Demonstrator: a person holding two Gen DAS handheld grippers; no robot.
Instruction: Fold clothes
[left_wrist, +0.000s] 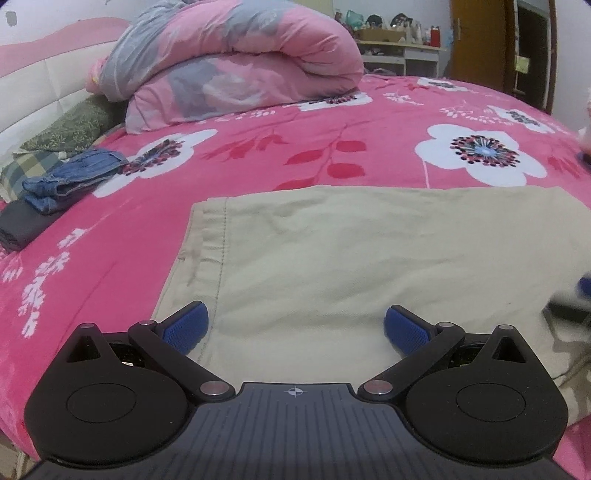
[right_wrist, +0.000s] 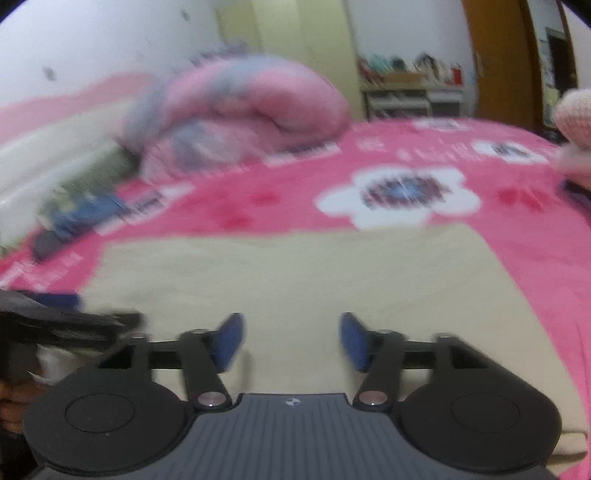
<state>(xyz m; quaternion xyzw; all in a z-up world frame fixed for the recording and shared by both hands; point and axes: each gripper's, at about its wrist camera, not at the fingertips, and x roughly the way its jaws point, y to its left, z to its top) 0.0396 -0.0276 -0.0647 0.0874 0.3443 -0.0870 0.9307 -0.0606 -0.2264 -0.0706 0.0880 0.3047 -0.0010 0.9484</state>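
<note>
A beige garment (left_wrist: 362, 254) lies spread flat on the pink flowered bedsheet (left_wrist: 258, 147); its hemmed left edge faces left. My left gripper (left_wrist: 295, 325) is open and empty, just above the garment's near left part. The right wrist view is blurred: my right gripper (right_wrist: 291, 339) is open and empty over the same beige garment (right_wrist: 295, 269). The left gripper's black body (right_wrist: 70, 325) shows at that view's left edge, and the right gripper shows blurred at the left wrist view's right edge (left_wrist: 576, 306).
A rolled pink and grey quilt (left_wrist: 229, 62) lies at the back of the bed. Folded clothes, denim (left_wrist: 70, 177) on top with dark and checked pieces beside, sit at the left by the white headboard (left_wrist: 33, 96). A cluttered shelf (left_wrist: 402, 44) and wooden door (left_wrist: 480, 40) stand behind.
</note>
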